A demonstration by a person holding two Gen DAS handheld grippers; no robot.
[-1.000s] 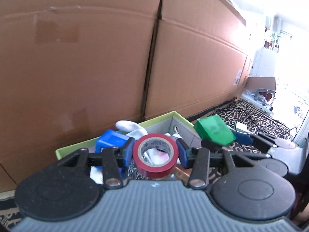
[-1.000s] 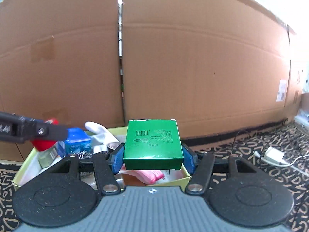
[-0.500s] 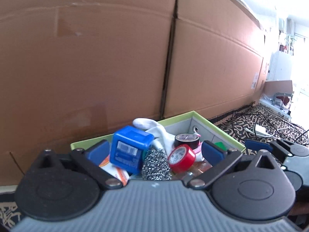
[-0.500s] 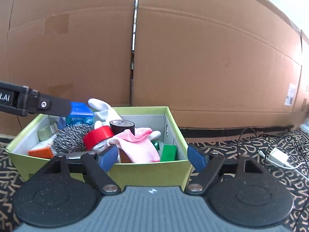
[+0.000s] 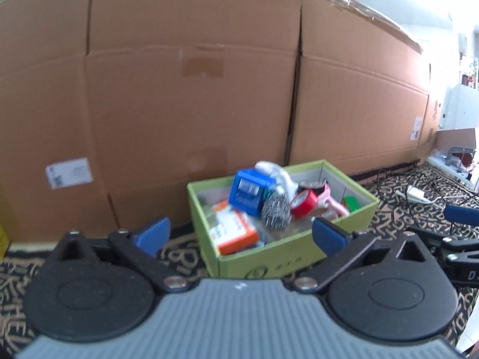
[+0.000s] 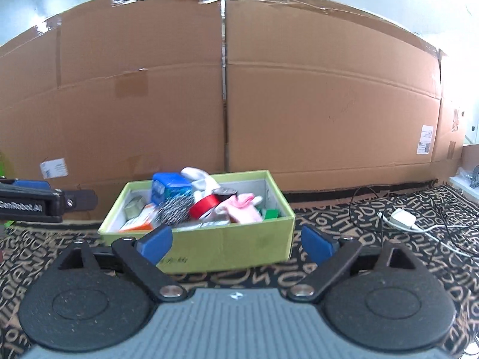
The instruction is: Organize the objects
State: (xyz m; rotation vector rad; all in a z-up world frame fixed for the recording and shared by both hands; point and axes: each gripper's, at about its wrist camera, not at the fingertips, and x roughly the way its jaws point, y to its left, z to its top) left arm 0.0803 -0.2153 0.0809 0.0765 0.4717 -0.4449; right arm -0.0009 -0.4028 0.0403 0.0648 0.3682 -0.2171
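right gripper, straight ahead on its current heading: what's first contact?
Most likely the near wall of the green box, centred between the open right gripper fingers. Nothing visible in between; depth is uncertain.

left gripper (image 5: pixel 239 236) spread wide, right gripper (image 6: pixel 238 243) opening, empty

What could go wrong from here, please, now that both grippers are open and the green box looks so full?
1. The blue box sits high on the heap in the green box, above its rim; a nudge could tip it out.
2. The white cable and adapter lie on the patterned rug near the right gripper; a sweep that way might snag them.
3. The left gripper and the right gripper are close together, so they could bump.
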